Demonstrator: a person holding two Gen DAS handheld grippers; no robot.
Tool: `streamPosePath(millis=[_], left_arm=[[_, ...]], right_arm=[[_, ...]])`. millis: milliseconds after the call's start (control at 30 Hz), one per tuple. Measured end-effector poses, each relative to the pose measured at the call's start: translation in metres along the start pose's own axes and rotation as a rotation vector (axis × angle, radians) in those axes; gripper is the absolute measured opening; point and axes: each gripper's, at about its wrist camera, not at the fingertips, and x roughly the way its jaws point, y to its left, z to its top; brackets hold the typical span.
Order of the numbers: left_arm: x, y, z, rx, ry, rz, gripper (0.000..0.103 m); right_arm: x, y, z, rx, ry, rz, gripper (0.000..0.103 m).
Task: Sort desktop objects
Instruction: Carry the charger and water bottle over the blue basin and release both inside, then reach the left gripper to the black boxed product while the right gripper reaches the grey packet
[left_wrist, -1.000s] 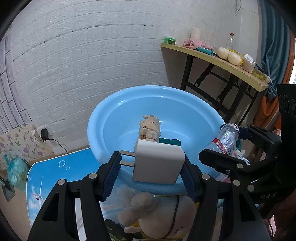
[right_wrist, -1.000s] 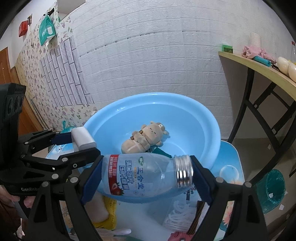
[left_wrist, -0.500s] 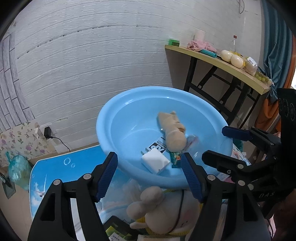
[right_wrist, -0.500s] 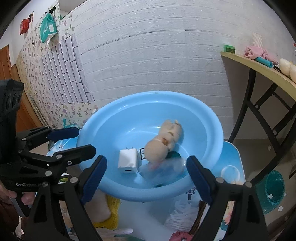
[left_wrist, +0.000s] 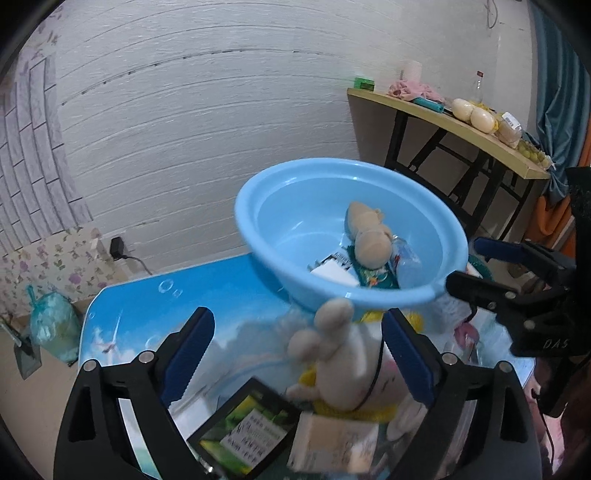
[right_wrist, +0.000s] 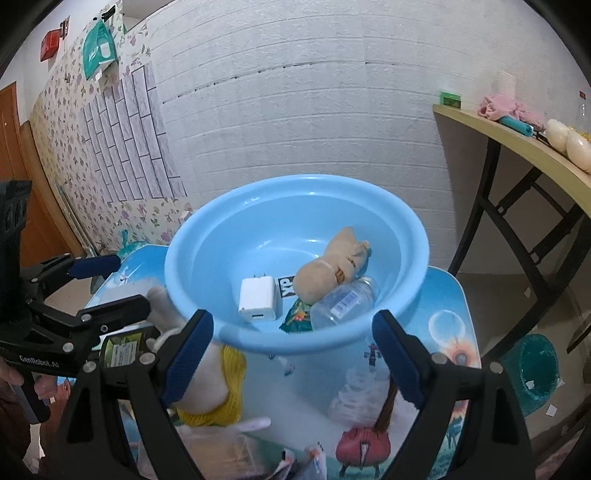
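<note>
A light blue basin (left_wrist: 258, 236) (right_wrist: 177, 273) stands on the blue printed table (left_wrist: 221, 306). In it lie a white charger (right_wrist: 257, 299) (left_wrist: 332, 275), a tan plush toy (right_wrist: 325, 273) (left_wrist: 369, 240), a clear bottle (right_wrist: 343, 301) and a green packet (right_wrist: 295, 314). My left gripper (left_wrist: 295, 354) (right_wrist: 133, 282) hangs near the basin's left side, its jaws opening. A white plush rabbit (left_wrist: 332, 354) in yellow lies on the table below and between its fingers, untouched. My right gripper (right_wrist: 293, 332) (left_wrist: 463, 263) stands open and empty at the basin's near rim.
A black box with a green label (left_wrist: 243, 424) and a beige carton (left_wrist: 332, 439) lie on the table under my left gripper. A wooden side table (left_wrist: 461, 129) stands at the right. A teal bin (right_wrist: 535, 365) and a bag (left_wrist: 51, 328) sit on the floor.
The left gripper let go of the charger and the right let go of the bottle; both now lie in the basin. The left gripper has drawn back to the left, jaws wider.
</note>
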Motion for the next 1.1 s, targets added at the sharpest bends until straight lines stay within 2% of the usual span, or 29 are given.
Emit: streamPosePath(millis=[133,300,600,1100], left_arm=[[-0.01,0.008,-0.013,-0.014,-0.001,0.011,0.092],[-0.021,0.019,-0.033,-0.033,0.01,0.03,0.092],[-0.032,0.041,-0.074,-0.085,0.06,0.056,0.092],[-0.04,0.06,-0.116,-0.126,0.107,0.11,0.092]], right_arm=[[-0.01,0.002,-0.008,-0.005,-0.009,-0.013,0.089],[-0.018,0.004,-0.023,-0.013,0.007,-0.091,0.089],[-0.034,0.004,-0.05,0.02,0.037,-0.044,0.089],[-0.043,-0.004,-0.082,0.084,0.094,-0.07,0.089]])
